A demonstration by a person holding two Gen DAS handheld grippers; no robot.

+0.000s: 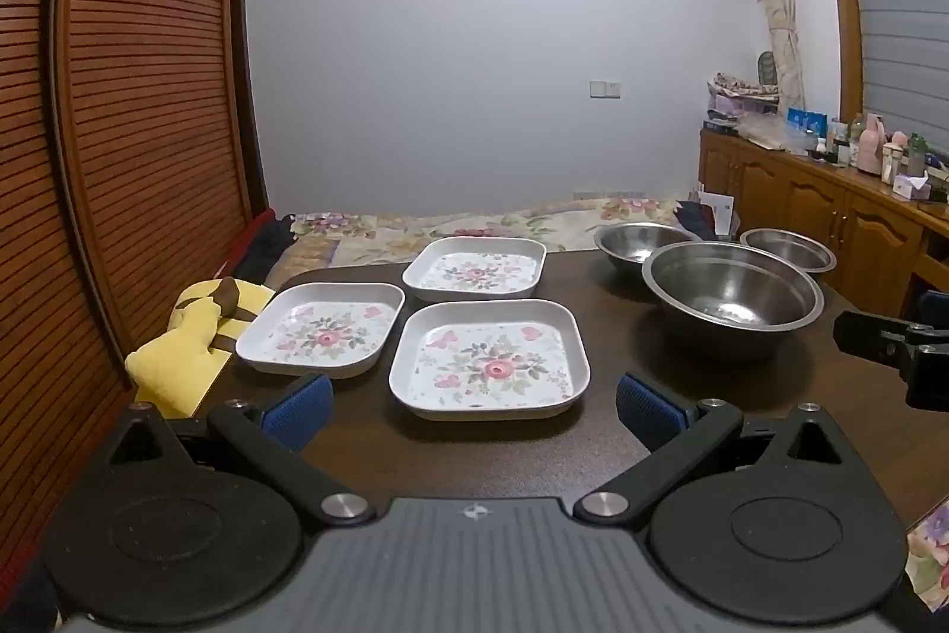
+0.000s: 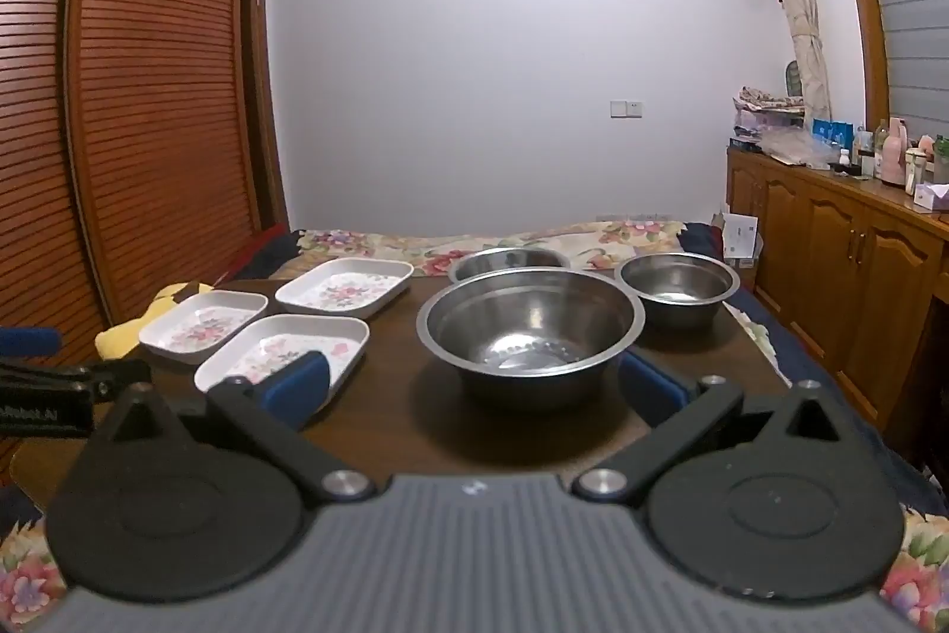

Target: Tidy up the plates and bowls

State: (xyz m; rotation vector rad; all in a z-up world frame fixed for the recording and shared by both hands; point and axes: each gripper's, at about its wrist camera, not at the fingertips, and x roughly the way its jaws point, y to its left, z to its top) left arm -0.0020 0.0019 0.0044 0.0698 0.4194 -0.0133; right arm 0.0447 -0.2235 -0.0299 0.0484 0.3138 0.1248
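Both wrist cameras sit low at the table's (image 1: 474,455) near edge, facing the far wall; left frames plates, right bowls, sharing the whole tabletop.

Bare table (image 1: 617,336) separates the floral plates (image 1: 489,360) from the steel bowls (image 1: 732,292), seemingly passable.

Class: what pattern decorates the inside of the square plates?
A pink-flower floral print on white, clearest on the nearest plate in the left wrist view.
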